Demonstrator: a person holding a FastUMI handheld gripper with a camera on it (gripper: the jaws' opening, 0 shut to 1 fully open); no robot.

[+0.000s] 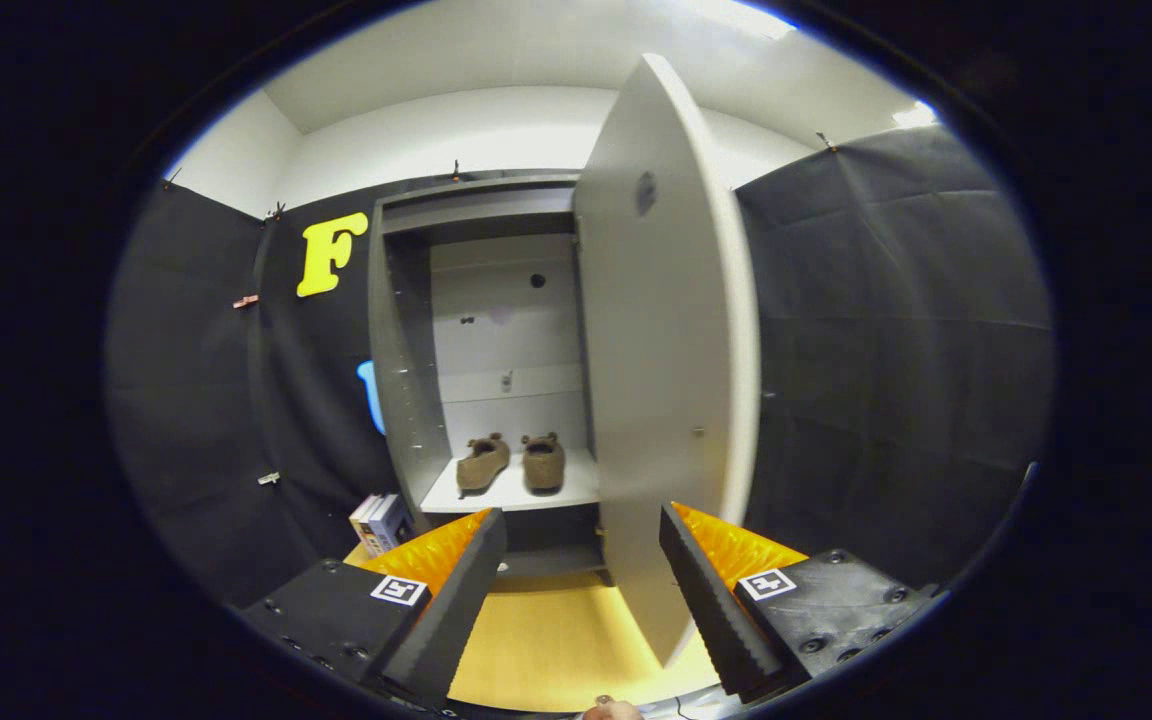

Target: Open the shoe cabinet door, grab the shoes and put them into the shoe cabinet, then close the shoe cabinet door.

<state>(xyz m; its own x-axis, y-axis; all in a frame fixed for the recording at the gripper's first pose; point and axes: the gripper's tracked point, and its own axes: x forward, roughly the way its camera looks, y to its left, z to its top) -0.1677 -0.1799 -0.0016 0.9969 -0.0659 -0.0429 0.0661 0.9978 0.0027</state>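
Fingers [691, 590] of your gripper [581, 585] spreading wide, gripping nothing, door [661, 330] swinging open between them, shoes [511, 462] sitting on cabinet [406, 350] shelf beyond.

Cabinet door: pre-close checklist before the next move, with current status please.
1. Shoes on the shelf inside the cabinet: ok.
2. Shoes clear of the shelf's front edge: ok.
3. Door open, its edge toward the gripper: ok.
4. Gripper open, holding nothing: ok.
5. Door's lower edge sits between the fingers: ok; contact with either: cannot tell.
6. Books on the floor left of the cabinet, away from the door's swing: ok.
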